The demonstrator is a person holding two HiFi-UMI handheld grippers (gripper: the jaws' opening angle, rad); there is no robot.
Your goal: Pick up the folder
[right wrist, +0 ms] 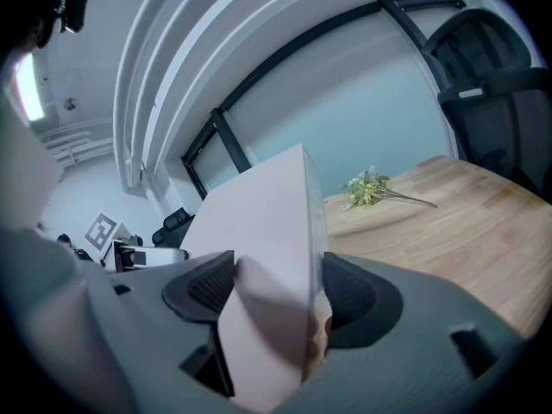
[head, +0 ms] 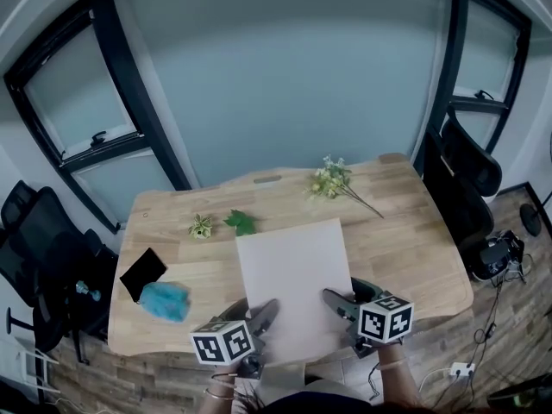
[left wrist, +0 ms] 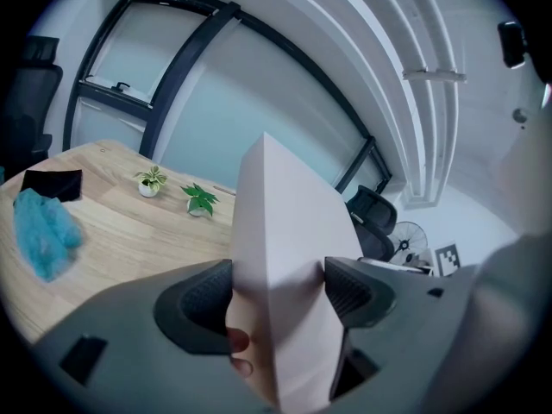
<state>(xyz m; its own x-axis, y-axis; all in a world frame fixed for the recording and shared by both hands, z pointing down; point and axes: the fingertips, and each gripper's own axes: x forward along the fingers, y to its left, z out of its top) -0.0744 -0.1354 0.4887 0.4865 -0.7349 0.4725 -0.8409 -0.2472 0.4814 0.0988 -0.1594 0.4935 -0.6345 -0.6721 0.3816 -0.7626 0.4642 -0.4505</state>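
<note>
Much of the table (head: pixel 414 248) stretches beyond the jaws, and the pale folder (head: pixel 291 270) reaches forward from them, its near edge hidden under the marker cubes. Angled inward toward each other, the left gripper (left wrist: pixel 278 290) and right gripper (right wrist: pixel 272 287) each clamp it.

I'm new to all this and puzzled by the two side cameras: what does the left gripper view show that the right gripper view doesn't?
Only the left gripper view shows the blue fluffy thing, the black pouch, the small potted plant and the green leafy plant on the wooden table. Only the right gripper view shows the sprig of flowers. Both show that table and the pale folder, clamped in the left gripper and the right gripper.
</note>
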